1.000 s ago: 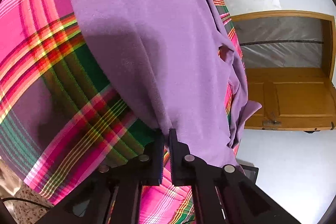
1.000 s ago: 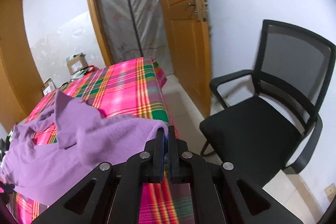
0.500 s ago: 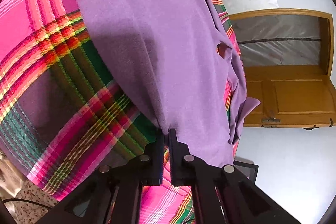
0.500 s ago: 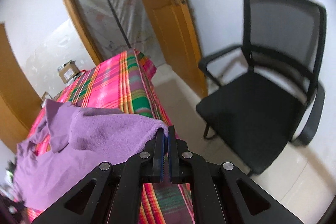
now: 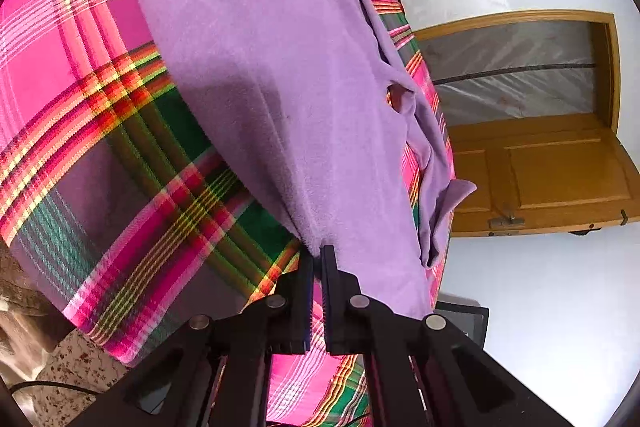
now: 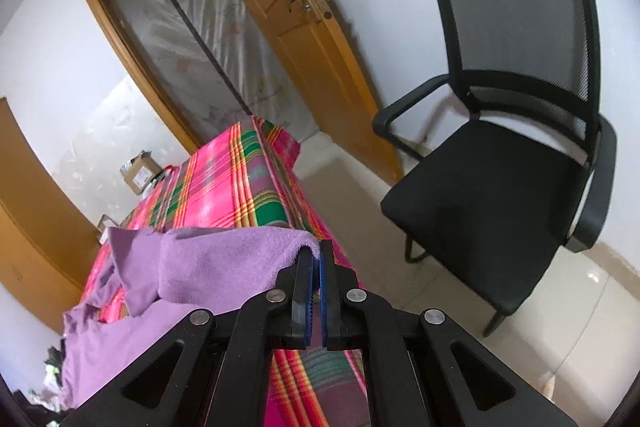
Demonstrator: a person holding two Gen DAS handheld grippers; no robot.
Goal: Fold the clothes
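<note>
A purple fleece garment [image 5: 280, 67] lies spread over a table with a pink, green and red plaid cloth [image 5: 80, 107]. My left gripper [image 5: 318, 253] is shut on a corner of its hem, lifting that edge off the cloth. In the right wrist view the same purple garment [image 6: 208, 267] is bunched, with a flap standing up at the left. My right gripper [image 6: 316, 251] is shut on another corner of it near the table's right edge. The plaid cloth [image 6: 240, 183] stretches away behind the garment.
A black mesh office chair [image 6: 500, 167] stands on the tiled floor right of the table. An open wooden door [image 6: 304, 39] and a plastic-covered doorway [image 6: 208, 39] lie beyond. Cardboard boxes [image 6: 138, 171] sit at the table's far end. The wooden door [image 5: 540, 175] also shows beside the table.
Both grippers have kept their hold. The right gripper has swung and tilted, bringing the chair more into view. The left gripper has drawn back slightly, showing more of the garment's far edge.
</note>
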